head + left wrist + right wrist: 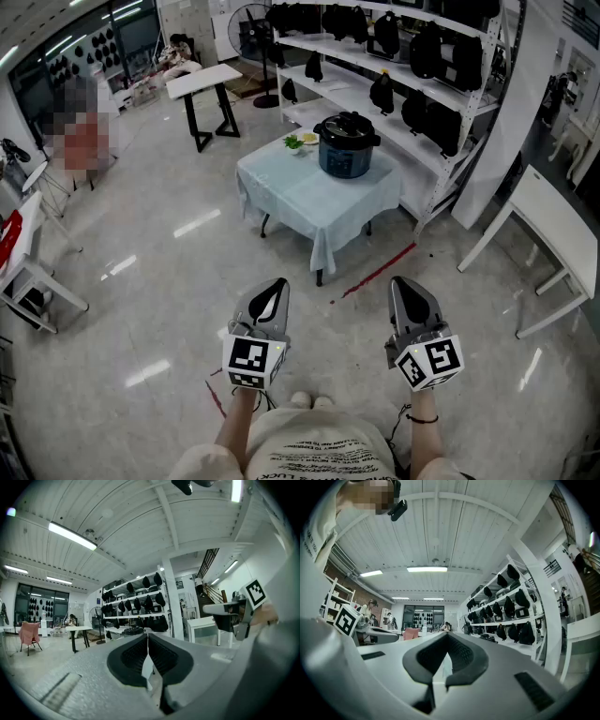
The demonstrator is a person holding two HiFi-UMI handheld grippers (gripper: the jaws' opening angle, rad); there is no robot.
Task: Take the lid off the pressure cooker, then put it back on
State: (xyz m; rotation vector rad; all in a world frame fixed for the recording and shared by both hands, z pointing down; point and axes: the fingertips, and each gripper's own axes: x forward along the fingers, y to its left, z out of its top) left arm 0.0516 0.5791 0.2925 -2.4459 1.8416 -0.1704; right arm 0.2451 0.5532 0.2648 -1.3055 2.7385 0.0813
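Note:
A dark blue pressure cooker (345, 155) with its black lid (347, 126) on top stands on a small table with a pale blue cloth (314, 192), well ahead of me. My left gripper (273, 292) and right gripper (406, 291) hover side by side over the floor near my body, far short of the table. Both are shut with nothing between the jaws. In the left gripper view the shut left gripper (148, 637) points level toward the shelves, with the right gripper's marker cube (255, 591) at its side. The right gripper view shows the shut right gripper (447, 637) the same way.
White shelving (403, 84) loaded with black bags runs behind the table. A white table (562, 234) stands at the right, a black-legged table (204, 89) and a fan (251, 37) at the back. A small plate of greens (300, 142) lies beside the cooker. Glossy floor lies between me and the table.

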